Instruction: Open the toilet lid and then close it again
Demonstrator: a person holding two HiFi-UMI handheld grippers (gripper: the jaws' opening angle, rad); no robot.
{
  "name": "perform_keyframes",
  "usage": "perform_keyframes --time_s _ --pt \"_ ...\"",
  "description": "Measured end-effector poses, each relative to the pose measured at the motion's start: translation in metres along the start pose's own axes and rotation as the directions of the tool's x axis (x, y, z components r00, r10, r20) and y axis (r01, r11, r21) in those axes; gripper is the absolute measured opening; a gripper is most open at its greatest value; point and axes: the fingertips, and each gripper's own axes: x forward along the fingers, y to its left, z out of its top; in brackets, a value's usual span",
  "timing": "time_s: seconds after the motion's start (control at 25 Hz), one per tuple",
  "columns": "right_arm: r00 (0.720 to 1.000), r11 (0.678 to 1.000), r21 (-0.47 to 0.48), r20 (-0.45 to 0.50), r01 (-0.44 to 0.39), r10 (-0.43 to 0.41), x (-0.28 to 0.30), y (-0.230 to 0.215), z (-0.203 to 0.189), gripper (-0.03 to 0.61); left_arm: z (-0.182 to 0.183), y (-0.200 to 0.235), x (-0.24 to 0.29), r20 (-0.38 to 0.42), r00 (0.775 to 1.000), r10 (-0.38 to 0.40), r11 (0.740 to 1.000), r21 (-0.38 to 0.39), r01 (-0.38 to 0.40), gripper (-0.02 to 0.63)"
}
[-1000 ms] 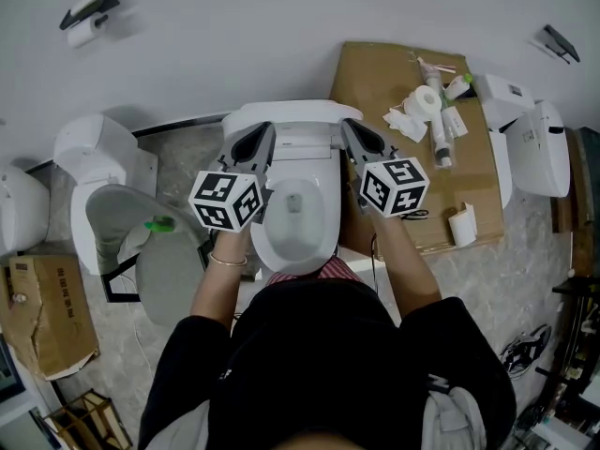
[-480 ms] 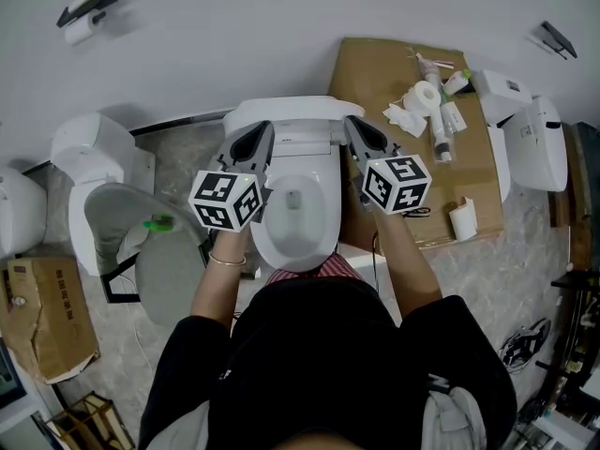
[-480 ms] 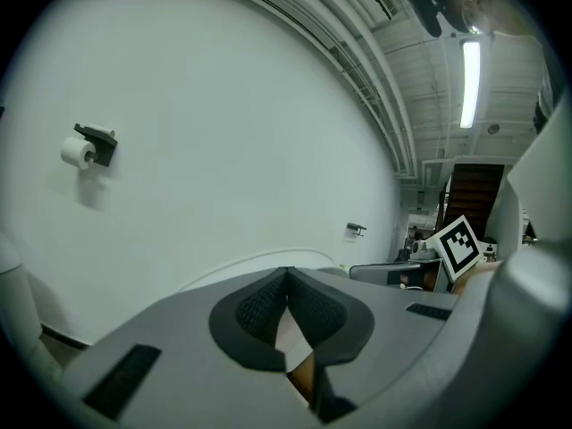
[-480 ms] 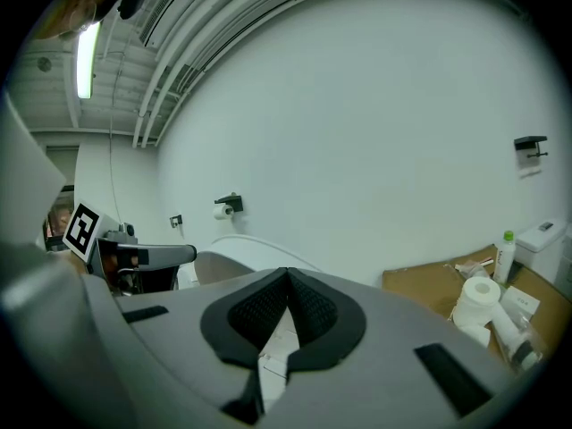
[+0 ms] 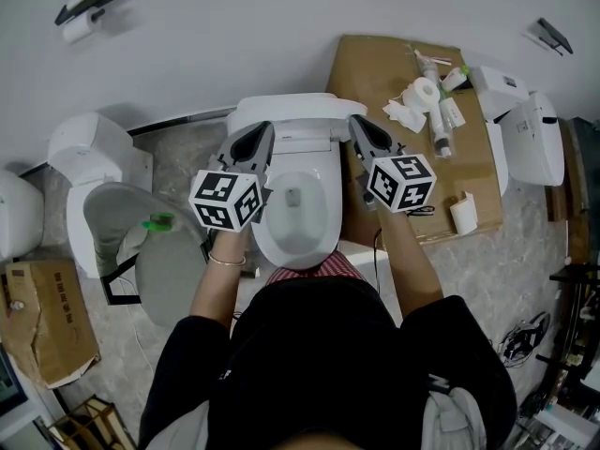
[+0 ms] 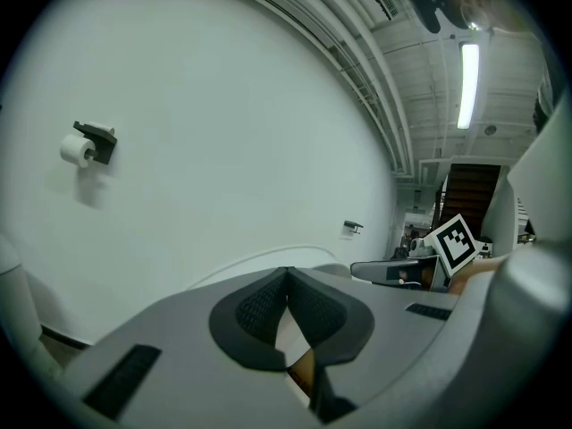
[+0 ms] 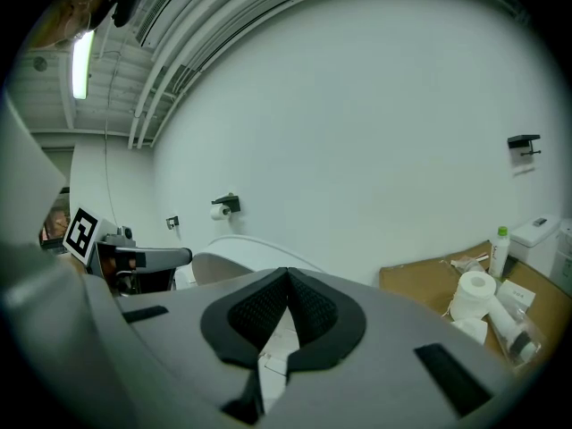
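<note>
The white toilet [image 5: 295, 223] stands right below me with its bowl uncovered. Its lid [image 5: 281, 111] is upright against the back, and I see it edge-on from above. The lid's curved top edge also shows in the left gripper view [image 6: 268, 259] and the right gripper view [image 7: 237, 250]. My left gripper [image 5: 260, 134] is at the lid's left side and my right gripper [image 5: 357, 126] at its right side. In both gripper views the jaws meet at their tips, left gripper [image 6: 286, 272] and right gripper [image 7: 288, 273], with nothing between them.
A second toilet [image 5: 98, 172] with a grey lid [image 5: 169, 270] stands to the left. A cardboard sheet [image 5: 394, 73] on the right carries paper rolls [image 5: 427, 94] and tubes. There is a white unit [image 5: 534, 143] far right, a cardboard box [image 5: 47, 312] at the lower left and a paper holder [image 5: 82, 15] on the wall.
Almost nothing has changed. The right gripper has crept slightly to the right. The lid has stayed upright and both grippers have stayed shut.
</note>
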Motion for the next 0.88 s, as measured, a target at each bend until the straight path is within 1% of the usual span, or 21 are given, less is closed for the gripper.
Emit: perform_keyframes --time_s 0.2,0.4,0.56,0.88 --pt "1.000 1.000 0.002 0.002 0.013 -0.013 -0.003 0.001 -0.002 0.020 -0.004 0.000 -0.002 -0.016 1.000 -0.008 1.000 0.005 0.008 0.005" --pt "1.000 1.000 -0.001 0.005 0.020 -0.020 -0.003 0.002 -0.003 0.020 -0.003 -0.003 -0.002 -0.010 1.000 -0.017 1.000 0.017 0.017 0.005" --pt "1.000 1.000 0.005 0.006 0.025 -0.025 -0.006 0.002 -0.005 0.020 -0.014 -0.008 0.000 -0.040 0.999 -0.036 0.999 0.005 0.036 0.005" --pt "1.000 1.000 0.007 0.007 0.007 -0.007 -0.009 0.004 -0.008 0.020 -0.021 -0.020 0.007 -0.055 0.997 -0.049 0.999 -0.005 0.049 0.005"
